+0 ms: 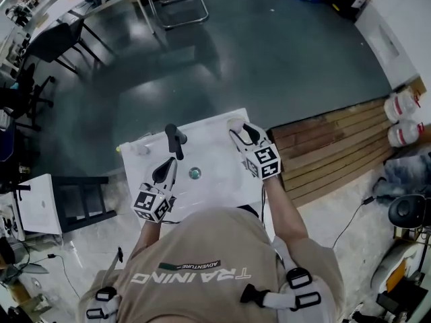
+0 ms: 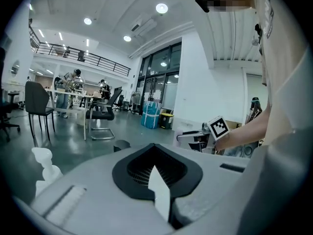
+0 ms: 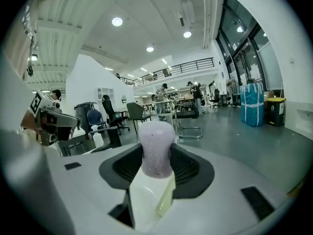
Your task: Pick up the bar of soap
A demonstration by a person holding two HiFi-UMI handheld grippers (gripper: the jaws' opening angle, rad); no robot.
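A pale lilac bar of soap (image 3: pixel 156 148) stands upright between the black pads of my right gripper (image 3: pixel 156 166), which is shut on it and holds it in the air. In the head view that gripper (image 1: pixel 238 129) hovers over the far right corner of the white basin top (image 1: pixel 219 184), with the soap (image 1: pixel 236 122) showing at its tip. My left gripper (image 1: pixel 165 171) hangs over the near left part of the basin. In its own view its jaws (image 2: pixel 156 168) are together with nothing between them.
A black faucet (image 1: pixel 175 140) rises at the basin's back, a round drain (image 1: pixel 194 173) sits mid-basin and a white bottle (image 1: pixel 139 149) stands at the left edge. A wooden pallet (image 1: pixel 337 147) lies to the right; a small table (image 1: pixel 40 204) stands left.
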